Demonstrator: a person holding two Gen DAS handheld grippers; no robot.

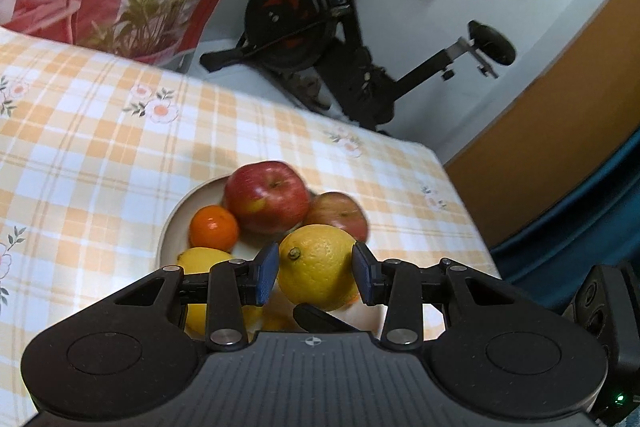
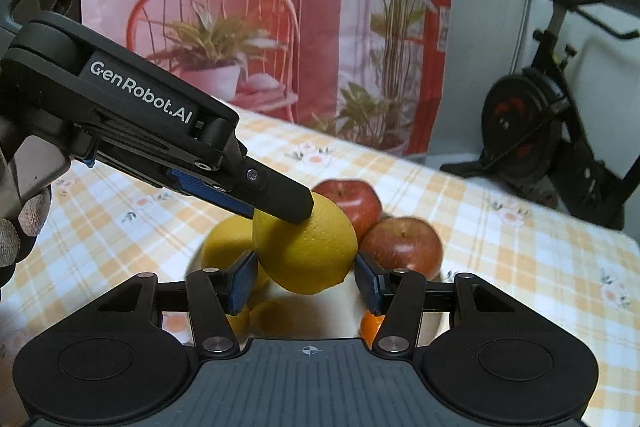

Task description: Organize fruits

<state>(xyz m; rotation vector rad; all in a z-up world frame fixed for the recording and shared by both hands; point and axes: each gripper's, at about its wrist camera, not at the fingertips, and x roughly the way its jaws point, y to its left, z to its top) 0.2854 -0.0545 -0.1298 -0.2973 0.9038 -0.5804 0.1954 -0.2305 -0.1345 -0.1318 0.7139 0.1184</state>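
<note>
**Presently, two sets of jaws on one lemon**

Right now we are holding the lemon [image 1: 316, 267] just above the plate [image 1: 176, 219], at about 5 o'clock of the plate in the left wrist view. We are clamping the left gripper [image 1: 316, 273] on it, its blue pads pressing the fruit's two sides. From the right wrist view, one of its black fingers is lying across the top of the lemon at 10 o'clock. We are also closing the right gripper [image 2: 306, 279] on the same lemon, its pads touching the peel at 9 and 3 o'clock. One of its fingers is showing under the fruit in the left wrist view.

On the plate, the large apple [image 1: 266, 197] is sitting at 12 o'clock and the smaller apple [image 1: 340, 215] at 2 o'clock, touching it. The orange [image 1: 213, 227] is resting at 10 o'clock against the large apple, and the second lemon [image 1: 200, 261] is lying at 8 o'clock. The plate is standing on the checked surface [image 1: 100, 147]. An exercise bike [image 1: 320, 27] is standing beyond the surface's far edge at 12 o'clock.
</note>
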